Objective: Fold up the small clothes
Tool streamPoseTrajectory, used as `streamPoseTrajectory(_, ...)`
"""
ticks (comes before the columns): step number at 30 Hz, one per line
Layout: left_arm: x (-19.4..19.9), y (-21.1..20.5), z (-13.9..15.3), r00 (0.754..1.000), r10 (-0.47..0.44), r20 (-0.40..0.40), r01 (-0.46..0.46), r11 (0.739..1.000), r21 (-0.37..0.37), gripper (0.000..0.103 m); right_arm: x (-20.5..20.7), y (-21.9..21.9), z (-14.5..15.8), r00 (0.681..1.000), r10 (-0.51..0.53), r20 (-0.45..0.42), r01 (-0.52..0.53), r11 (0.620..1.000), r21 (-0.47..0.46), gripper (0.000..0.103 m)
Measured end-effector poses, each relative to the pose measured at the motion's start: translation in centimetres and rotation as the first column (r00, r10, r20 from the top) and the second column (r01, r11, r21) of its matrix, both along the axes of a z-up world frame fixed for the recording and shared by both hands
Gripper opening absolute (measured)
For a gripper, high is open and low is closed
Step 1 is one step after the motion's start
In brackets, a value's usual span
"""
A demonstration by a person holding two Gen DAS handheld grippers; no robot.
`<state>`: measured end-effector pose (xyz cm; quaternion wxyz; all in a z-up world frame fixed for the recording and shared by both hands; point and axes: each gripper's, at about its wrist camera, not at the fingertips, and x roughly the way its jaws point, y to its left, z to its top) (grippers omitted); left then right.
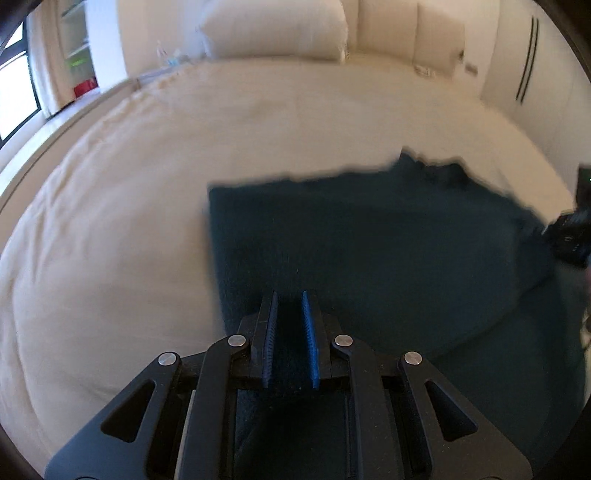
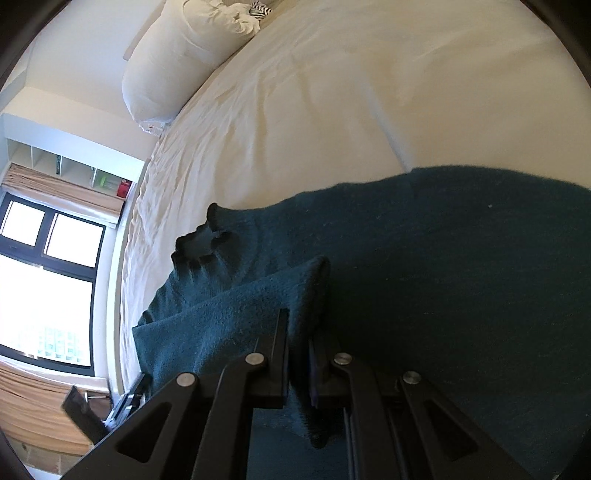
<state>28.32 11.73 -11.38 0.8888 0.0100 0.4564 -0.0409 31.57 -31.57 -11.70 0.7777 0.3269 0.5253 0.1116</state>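
A dark teal knitted garment (image 1: 369,240) lies spread on a cream bed (image 1: 147,184). My left gripper (image 1: 290,299) is over the garment's near left part, and its blue pads (image 1: 309,332) stand close together with dark fabric between them. In the right wrist view the same garment (image 2: 443,258) fills the lower right, with a ribbed cuff or collar end (image 2: 199,240) at its left. My right gripper (image 2: 299,325) is shut on a raised fold of it (image 2: 306,280). Some fabric hangs down behind the fingers.
Pillows (image 1: 273,29) lean at the head of the bed, and one pillow (image 2: 173,55) shows in the right wrist view. A bright window (image 2: 48,277) and shelves (image 2: 74,173) are beyond the bed's edge. White cupboard doors (image 1: 528,55) stand far right. A dark device (image 1: 572,229) shows at the left wrist view's right edge.
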Motion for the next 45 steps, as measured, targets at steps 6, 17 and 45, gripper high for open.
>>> streamPoseTrajectory(6, -0.4, -0.7, -0.6, 0.999, -0.033, 0.034, 0.031, 0.998, 0.059, 0.014, -1.4, 0.1, 0.1, 0.999, 0.013, -0.038, -0.01, 0.998, 0.06, 0.024)
streamPoseTrajectory(17, -1.6, -0.7, -0.5, 0.997, -0.068, 0.024, 0.066, 0.994, 0.088, 0.014, -2.5, -0.5, 0.5, 0.999, -0.012, -0.033, 0.013, 1.0, 0.006, 0.009)
streamPoseTrajectory(45, 5.0, 0.6, -0.8, 0.998, -0.022, 0.056, 0.016, 0.994, 0.107, 0.014, -2.3, 0.4, -1.6, 0.993, -0.006, 0.114, -0.014, 0.985, 0.17, 0.007)
